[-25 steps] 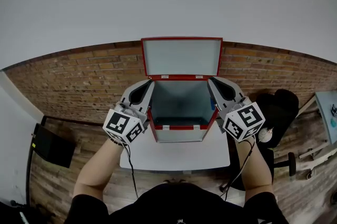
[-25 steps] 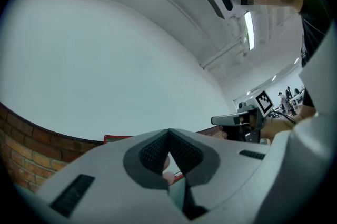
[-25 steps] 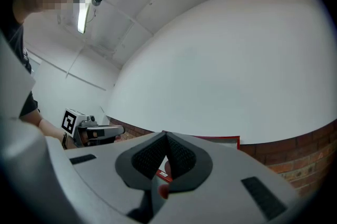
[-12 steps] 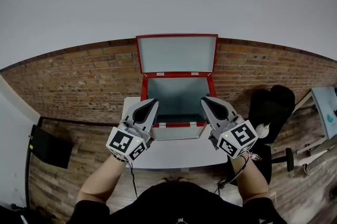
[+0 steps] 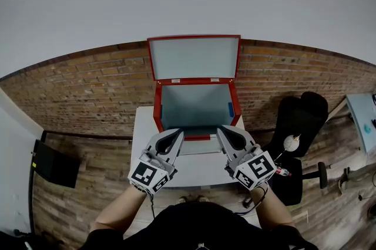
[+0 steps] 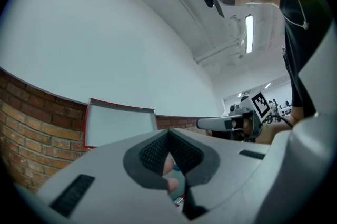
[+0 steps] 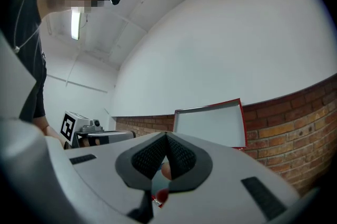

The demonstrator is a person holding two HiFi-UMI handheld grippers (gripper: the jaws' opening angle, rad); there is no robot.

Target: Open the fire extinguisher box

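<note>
So I've got a red-brown brick wall behind everything and a white rectangular counter pushed up to it. The red metal fire extinguisher box with its grey inside sits at the back of the counter, and its red-framed lid stands straight up against the wall, wide open. My left tool and right tool hover near the box's front edge, both clenched pad against pad.
</note>
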